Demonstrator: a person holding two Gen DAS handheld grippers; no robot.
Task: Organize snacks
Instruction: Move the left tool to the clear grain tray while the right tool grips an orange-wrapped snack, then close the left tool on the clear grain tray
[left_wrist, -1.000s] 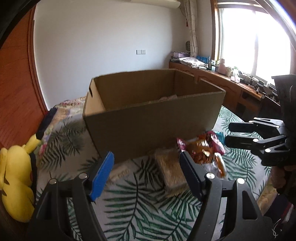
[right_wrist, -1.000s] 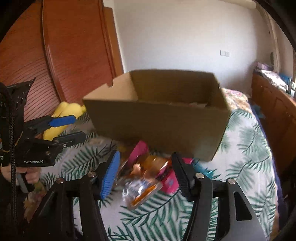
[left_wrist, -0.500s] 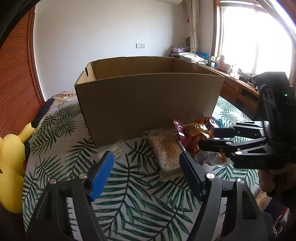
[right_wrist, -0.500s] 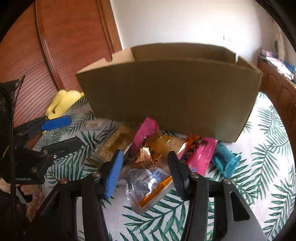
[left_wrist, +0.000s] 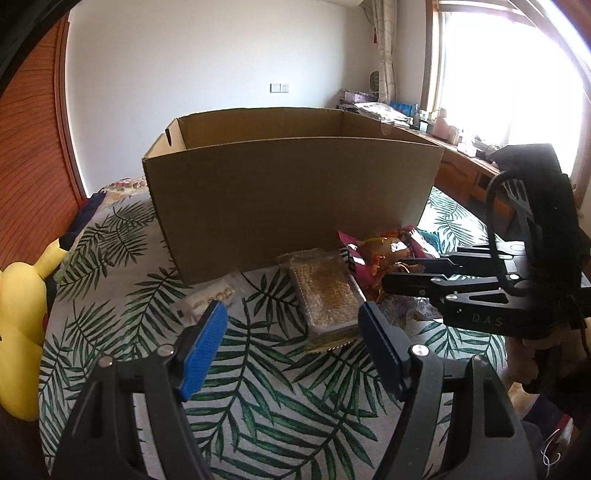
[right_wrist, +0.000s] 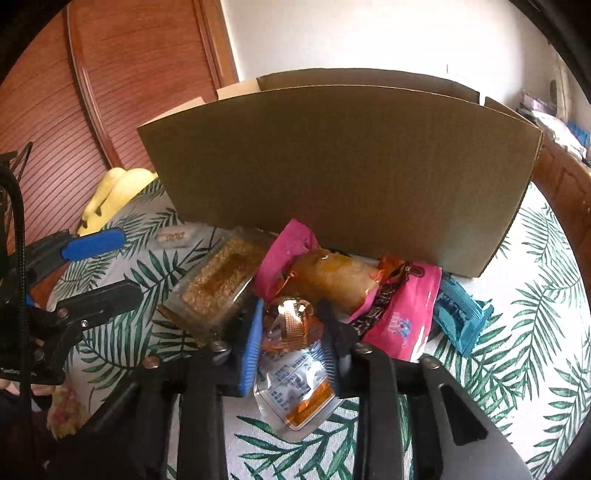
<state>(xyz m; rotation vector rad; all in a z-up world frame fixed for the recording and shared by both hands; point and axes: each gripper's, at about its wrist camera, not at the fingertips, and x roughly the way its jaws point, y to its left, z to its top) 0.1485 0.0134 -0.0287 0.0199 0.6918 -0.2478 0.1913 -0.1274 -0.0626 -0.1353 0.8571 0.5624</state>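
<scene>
Orange-and-clear snack packet (right_wrist: 295, 384) between right gripper's (right_wrist: 291, 332) closing fingers, pads touching; left gripper (left_wrist: 291, 328) wide open.

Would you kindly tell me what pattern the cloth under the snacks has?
Green palm-leaf fronds on a white cloth, clearest in the left wrist view.

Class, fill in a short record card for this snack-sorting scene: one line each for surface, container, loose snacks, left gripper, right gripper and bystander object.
surface: leaf-print cloth
container: open cardboard box, upright behind the snacks
loose snacks: clear grain-bar pack, pink packet, blue packet, small white packet, all in front of the box
left gripper: open, nothing between its pads
right gripper: jaws closing around the orange-and-clear packet
bystander object: yellow plush toy at the cloth's edge
</scene>
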